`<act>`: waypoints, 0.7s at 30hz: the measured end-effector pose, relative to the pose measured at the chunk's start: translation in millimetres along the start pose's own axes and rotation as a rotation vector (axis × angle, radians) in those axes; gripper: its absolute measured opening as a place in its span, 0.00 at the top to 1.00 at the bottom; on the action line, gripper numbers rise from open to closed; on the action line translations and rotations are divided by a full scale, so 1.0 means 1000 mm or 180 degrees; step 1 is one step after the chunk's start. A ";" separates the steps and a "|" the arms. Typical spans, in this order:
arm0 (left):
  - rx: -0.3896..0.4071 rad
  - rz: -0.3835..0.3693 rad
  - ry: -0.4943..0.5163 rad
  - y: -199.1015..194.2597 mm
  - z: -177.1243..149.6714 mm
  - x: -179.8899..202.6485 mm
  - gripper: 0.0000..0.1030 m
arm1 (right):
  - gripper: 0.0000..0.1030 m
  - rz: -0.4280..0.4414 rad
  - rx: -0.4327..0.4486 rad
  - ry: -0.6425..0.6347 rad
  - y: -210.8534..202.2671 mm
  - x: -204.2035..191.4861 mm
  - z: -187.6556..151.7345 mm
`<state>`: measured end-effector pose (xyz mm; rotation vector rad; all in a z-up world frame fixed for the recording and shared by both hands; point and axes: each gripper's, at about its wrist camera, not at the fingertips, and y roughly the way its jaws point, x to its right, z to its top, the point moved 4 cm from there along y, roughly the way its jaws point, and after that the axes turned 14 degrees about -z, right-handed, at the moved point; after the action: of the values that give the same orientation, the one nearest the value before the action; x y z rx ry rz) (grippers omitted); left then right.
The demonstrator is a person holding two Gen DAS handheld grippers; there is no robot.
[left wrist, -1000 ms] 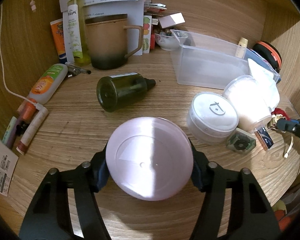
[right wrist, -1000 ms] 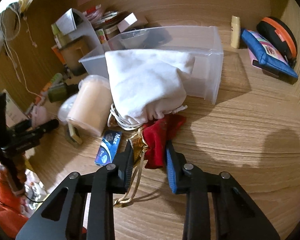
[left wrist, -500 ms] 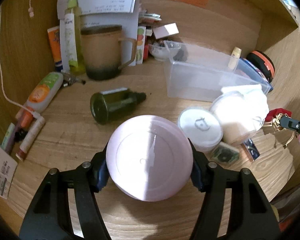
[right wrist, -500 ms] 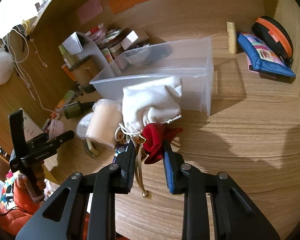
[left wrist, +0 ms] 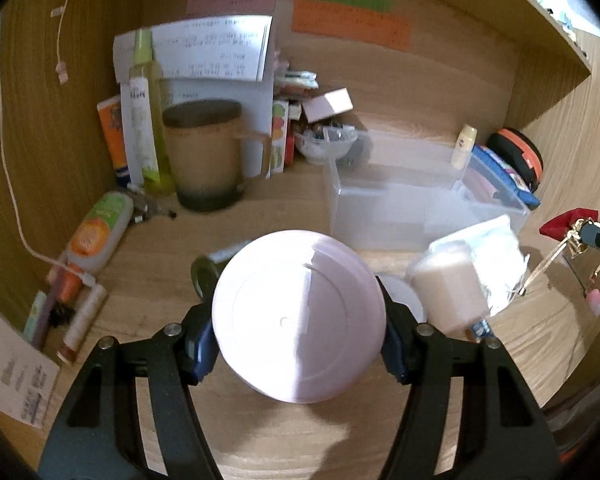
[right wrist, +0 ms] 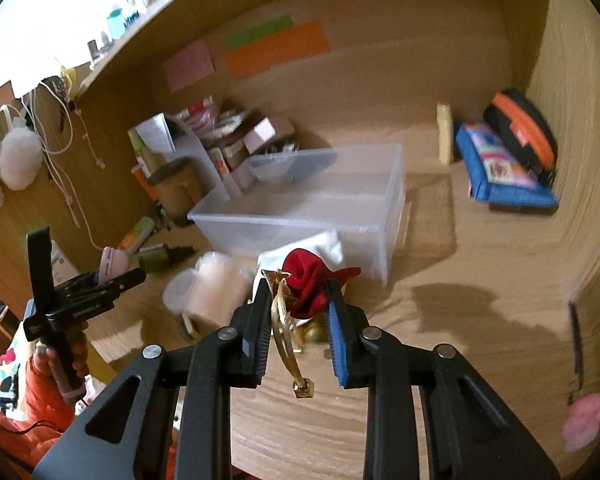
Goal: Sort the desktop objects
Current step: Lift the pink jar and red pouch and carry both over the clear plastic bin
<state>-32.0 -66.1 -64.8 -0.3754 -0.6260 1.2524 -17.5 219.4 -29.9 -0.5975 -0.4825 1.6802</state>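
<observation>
My left gripper [left wrist: 298, 334] is shut on a round pink jar [left wrist: 300, 316] and holds it above the desk; it also shows in the right wrist view [right wrist: 114, 264]. My right gripper [right wrist: 300, 304] is shut on a red pouch [right wrist: 306, 286] with gold cords, lifted off the desk; the pouch also shows in the left wrist view [left wrist: 568, 218]. A clear plastic bin [right wrist: 312, 204] stands behind it, also seen in the left wrist view [left wrist: 404, 200]. A white cloth bag [left wrist: 500, 248] and a frosted tub [left wrist: 448, 288] lie in front of the bin.
A brown mug [left wrist: 204, 152], tubes and papers crowd the back left. A dark green bottle [right wrist: 160, 256] lies on the desk. A blue pouch [right wrist: 500, 168] and an orange-black case [right wrist: 520, 132] sit at the back right. A white lidded jar [left wrist: 404, 300] sits beside the tub.
Both grippers have risen and drawn back from the desk. The pink jar went up with the left, the red pouch left the desk with the right.
</observation>
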 end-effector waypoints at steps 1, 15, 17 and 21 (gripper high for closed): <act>0.0020 -0.0002 0.0015 -0.002 0.004 0.001 0.37 | 0.78 -0.0001 0.0031 -0.0007 -0.002 0.000 0.003; 0.0203 -0.0256 0.0286 -0.021 0.064 0.026 0.37 | 0.78 -0.0029 0.0418 -0.0152 -0.014 0.000 0.048; 0.0210 -0.0262 0.0309 -0.021 0.072 0.027 0.37 | 0.78 -0.0037 0.0480 -0.0202 -0.015 -0.001 0.056; 0.0218 -0.0301 0.0337 -0.018 0.090 0.030 0.37 | 0.78 -0.0022 0.0570 -0.0292 -0.016 -0.003 0.071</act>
<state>-68.8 -48.7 23.0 -0.3489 -0.5036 1.1530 -48.8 219.9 36.0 -0.3890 -0.3939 1.7283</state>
